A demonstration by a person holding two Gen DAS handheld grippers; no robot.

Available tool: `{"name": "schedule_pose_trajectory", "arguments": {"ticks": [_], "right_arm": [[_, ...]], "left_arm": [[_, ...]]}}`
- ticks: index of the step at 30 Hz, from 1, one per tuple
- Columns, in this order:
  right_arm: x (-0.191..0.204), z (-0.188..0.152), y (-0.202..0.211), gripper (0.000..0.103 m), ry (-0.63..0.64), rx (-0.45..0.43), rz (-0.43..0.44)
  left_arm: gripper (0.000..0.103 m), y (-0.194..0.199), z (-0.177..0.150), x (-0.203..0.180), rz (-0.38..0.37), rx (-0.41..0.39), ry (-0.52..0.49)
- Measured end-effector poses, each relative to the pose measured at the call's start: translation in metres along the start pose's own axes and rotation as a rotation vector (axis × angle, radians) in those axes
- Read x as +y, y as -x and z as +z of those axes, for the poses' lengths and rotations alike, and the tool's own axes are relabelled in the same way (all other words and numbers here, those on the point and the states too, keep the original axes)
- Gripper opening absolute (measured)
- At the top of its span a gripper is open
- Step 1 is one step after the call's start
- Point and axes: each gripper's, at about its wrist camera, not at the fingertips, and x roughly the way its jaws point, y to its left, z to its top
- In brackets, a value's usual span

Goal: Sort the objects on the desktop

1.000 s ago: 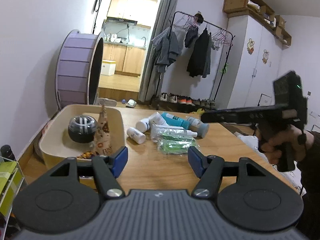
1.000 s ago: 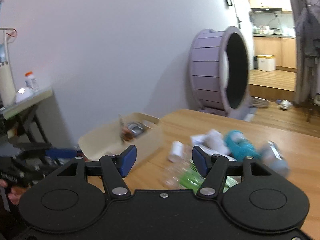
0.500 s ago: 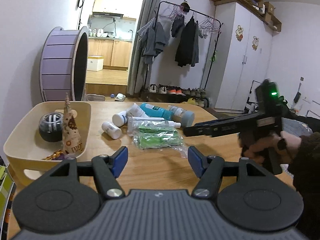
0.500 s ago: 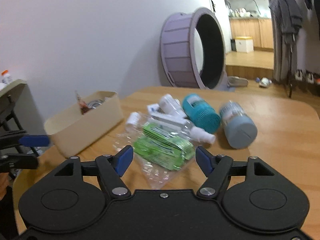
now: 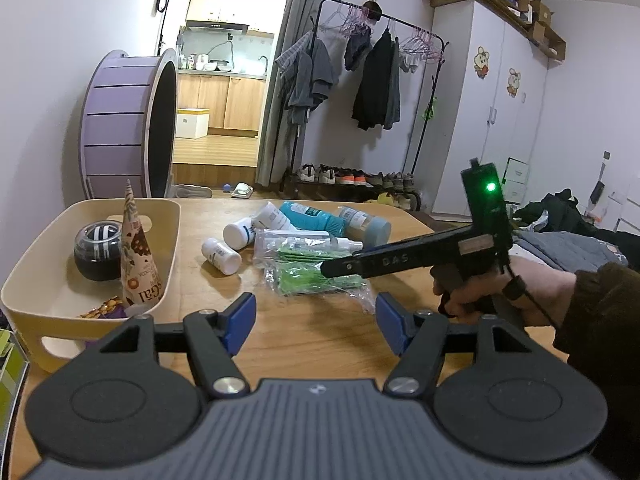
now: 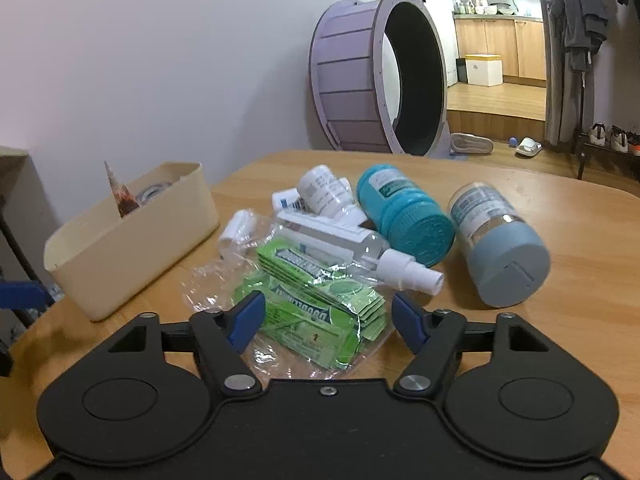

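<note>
The right claw (image 6: 328, 316) is spread wide and holds nothing, its blue pads either side of the clear bag of green sachets (image 6: 316, 308) on the tabletop (image 6: 580, 280); whether a pad touches the plastic is hard to say. The left claw (image 5: 316, 318) is likewise wide and empty, nearer the cream bin (image 5: 168, 240), which holds a dark ball (image 5: 97, 246) and a paper cone (image 5: 138, 252).
</note>
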Motion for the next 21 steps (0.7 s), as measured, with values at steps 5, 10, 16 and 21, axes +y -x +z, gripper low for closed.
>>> {"name": "schedule_pose_trajectory", "arguments": {"ticks": [5,10,16,21], "right_arm": [[-0.002,-0.004,0.008,0.019,0.051,0.027,0.089],[-0.007,-0.018,0.028,0.013,0.144,0.059,0.141],[-0.008,-0.028,0.053,0.001,0.181,0.096,0.195],[-0.009,-0.025,0.071,0.004,0.137,0.047,0.178]], "left_arm": [[0.065,0.000,0.000,0.002,0.008,0.003,0.001],[0.065,0.002,0.000,0.003,0.014,-0.001,0.003],[0.065,0.001,-0.002,0.003,0.027,0.005,-0.008],[0.065,-0.001,-0.002,0.001,0.030,0.007,-0.016]]}}
